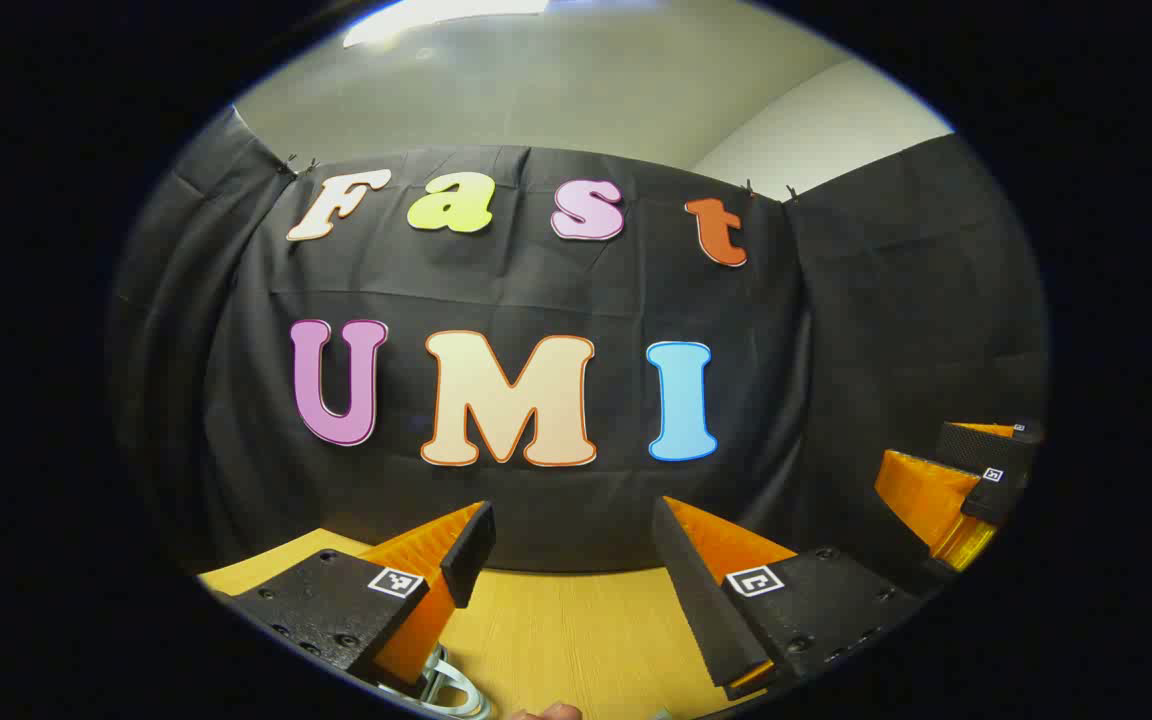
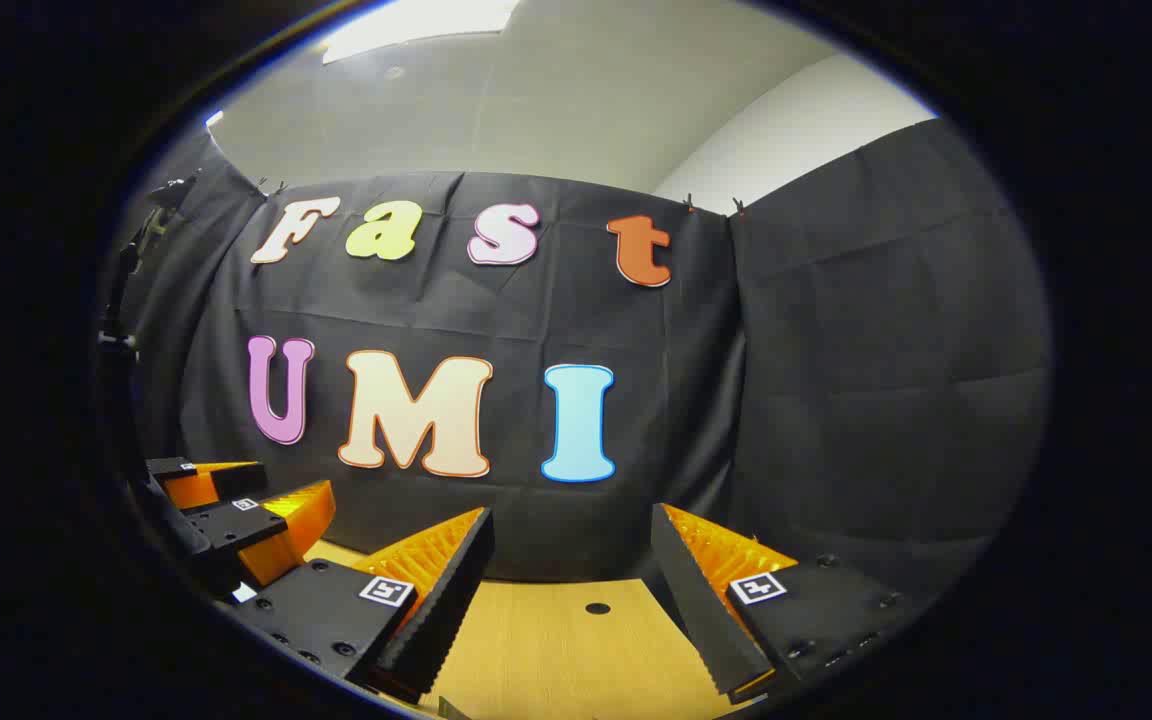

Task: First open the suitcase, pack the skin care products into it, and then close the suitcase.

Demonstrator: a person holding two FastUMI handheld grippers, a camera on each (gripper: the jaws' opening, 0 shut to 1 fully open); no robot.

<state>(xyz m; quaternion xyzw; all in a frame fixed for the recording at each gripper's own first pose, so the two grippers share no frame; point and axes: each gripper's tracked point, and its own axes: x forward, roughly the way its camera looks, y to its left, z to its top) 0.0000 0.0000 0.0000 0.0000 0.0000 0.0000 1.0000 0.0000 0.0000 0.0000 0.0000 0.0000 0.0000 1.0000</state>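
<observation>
The left hand-held gripper (image 1: 573,560) is raised over the pale wooden desk (image 1: 576,630) with its two fingers spread wide and nothing between them, pointing at the black cloth wall (image 1: 536,290). The right hand-held gripper (image 2: 568,570) is held the same way, fingers apart and empty, above the same light wood surface. In the left gripper view the right hand-held gripper shows at the far right edge, partly cut off; in the right gripper view the left one sits low at the left edge, close alongside. At the bottom rim of the left gripper view a silvery metal loop (image 1: 451,688) peeks out below the left finger, too cropped to identify, and a fingertip of the person (image 1: 548,712) just enters. The right gripper view shows a small dark round hole (image 2: 597,608) in the desk near its far edge. The desk runs bare to the cloth between both pairs of fingers. Where the suitcase and skin care products lie I cannot tell
</observation>
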